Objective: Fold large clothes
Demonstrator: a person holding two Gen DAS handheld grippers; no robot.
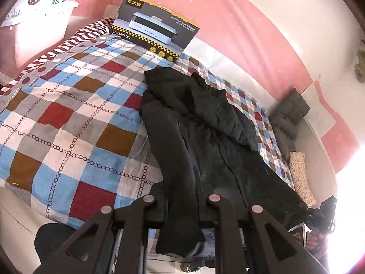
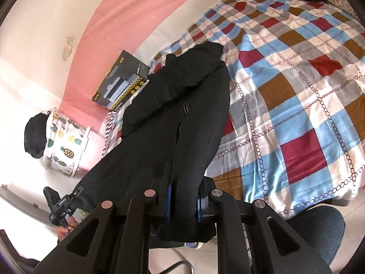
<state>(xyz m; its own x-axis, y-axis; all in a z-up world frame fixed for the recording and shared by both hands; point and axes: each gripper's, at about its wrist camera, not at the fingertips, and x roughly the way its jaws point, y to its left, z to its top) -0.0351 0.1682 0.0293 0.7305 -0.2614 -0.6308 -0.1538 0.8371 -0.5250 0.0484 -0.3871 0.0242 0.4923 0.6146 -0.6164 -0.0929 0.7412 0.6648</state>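
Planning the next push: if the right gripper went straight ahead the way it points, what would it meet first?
The black jacket its jaws already grip; the right gripper would bunch it along the checkered quilt. Depth unclear.

Daylit room, bright overall. Both views show strong fisheye bending with dark vignette corners. In the left wrist view, blown-out glare lies right of the black coat (image 1: 205, 137); milder overexposure sits far left of it. The coat reads underexposed, folds barely separable. Focus acceptable; edges soft.
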